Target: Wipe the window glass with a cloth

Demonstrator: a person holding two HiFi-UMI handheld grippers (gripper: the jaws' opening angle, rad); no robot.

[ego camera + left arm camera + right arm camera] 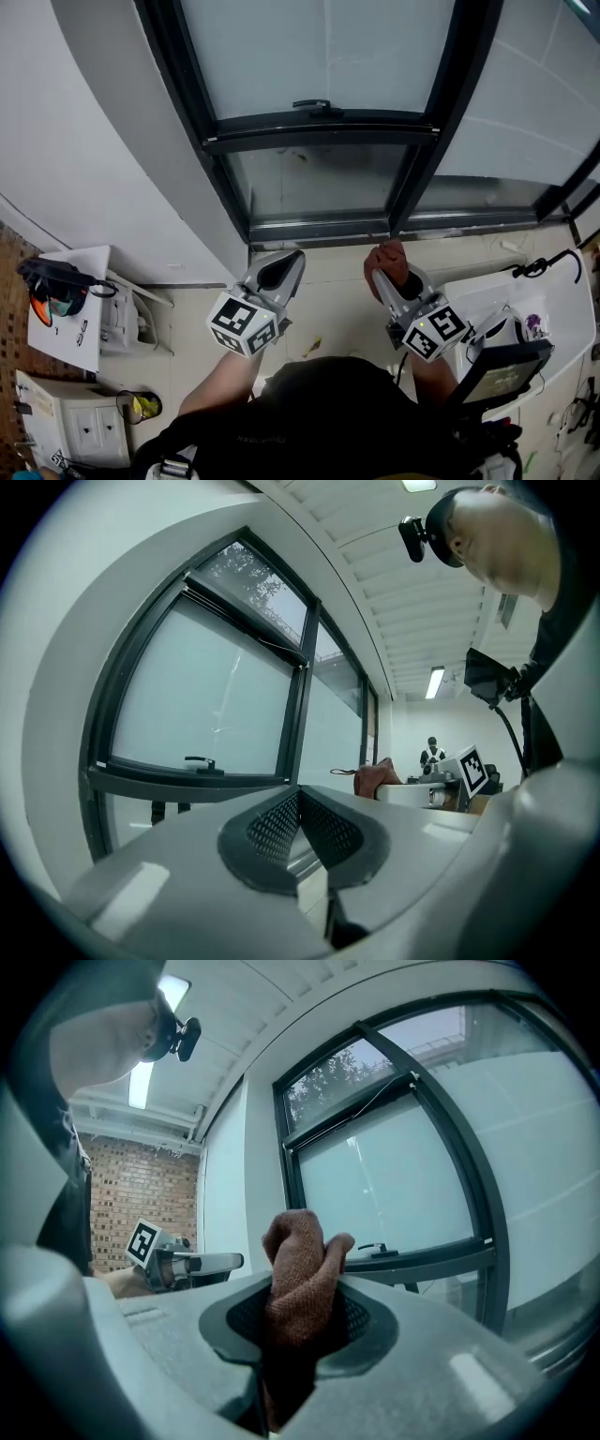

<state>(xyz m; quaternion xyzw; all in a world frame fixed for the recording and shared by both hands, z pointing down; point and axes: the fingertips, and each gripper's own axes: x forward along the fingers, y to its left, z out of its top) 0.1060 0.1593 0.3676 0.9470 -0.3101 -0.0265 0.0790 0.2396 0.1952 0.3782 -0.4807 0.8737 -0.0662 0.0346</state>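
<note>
Right claw (298,1327) w/ cloth (300,1265) near window frame (319,228) btm edge

The head view looks steeply down over the left gripper (292,255) and right gripper (383,276) toward the window (309,56). Each gripper view sits close behind its jaws, tilted upward; both catch the window handle (202,763).
</note>
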